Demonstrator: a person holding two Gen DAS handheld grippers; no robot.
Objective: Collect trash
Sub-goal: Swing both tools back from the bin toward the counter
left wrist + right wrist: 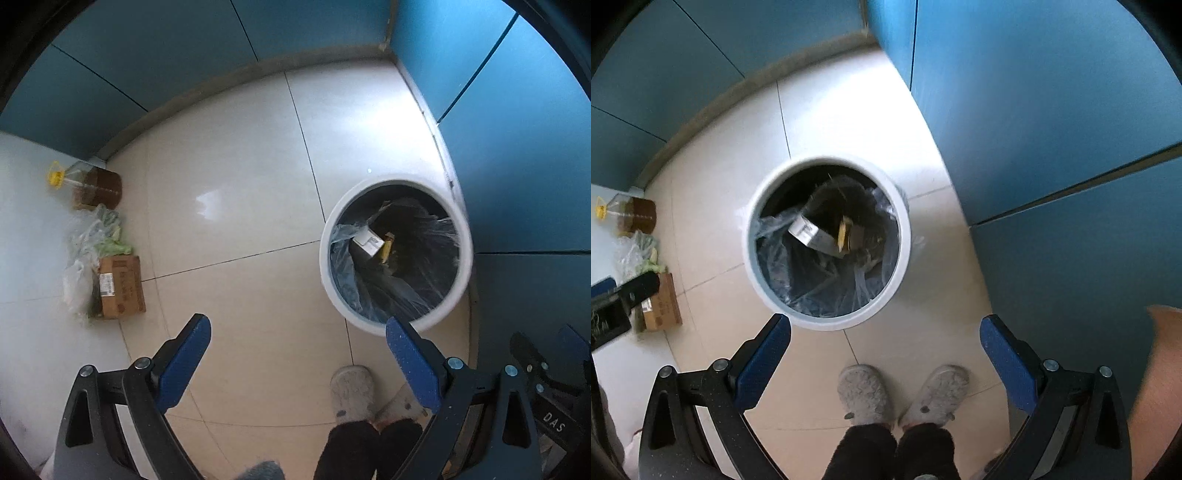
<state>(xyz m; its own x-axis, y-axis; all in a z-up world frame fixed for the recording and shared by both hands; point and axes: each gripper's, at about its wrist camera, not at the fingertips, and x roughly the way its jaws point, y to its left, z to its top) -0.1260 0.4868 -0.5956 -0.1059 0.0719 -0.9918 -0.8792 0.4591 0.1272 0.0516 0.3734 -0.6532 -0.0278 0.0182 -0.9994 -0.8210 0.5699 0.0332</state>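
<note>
- The trash I am after sits in the white bin (pixel 827 243), which stands on the tiled floor (pixel 236 177) close to the blue cabinet fronts (pixel 1052 129). It is lined with a thin plastic bag (pixel 775 254) whose edge lies inside the rim, not folded over it.
- Down in the liner I can make out a small white carton (pixel 807 230) and a yellow scrap (pixel 844 232) beside it; the rest of the contents is too dark to name.
- My right claw (pixel 886 332) hangs above the bin's near rim with its blue pads spread wide and nothing between them. I judge it is held there so it can drop onto the liner's edge.
- My left claw (pixel 299 332) is also spread apart and empty, with the bin off toward its right finger (pixel 410 354). It looks placed to take the opposite side of the liner.
- Gathering the bag will likely need both claws, since the film is slack and may slip from a single pinch.
- Directly below are the person's grey slippers (pixel 901 395), near the bin.
- Well apart, along the far left wall, stand an oil bottle (pixel 88 184) with a yellow cap, a crumpled clear bag (pixel 92 243) with something green in it, and a cardboard box (pixel 120 286), the bag touching the box.
</note>
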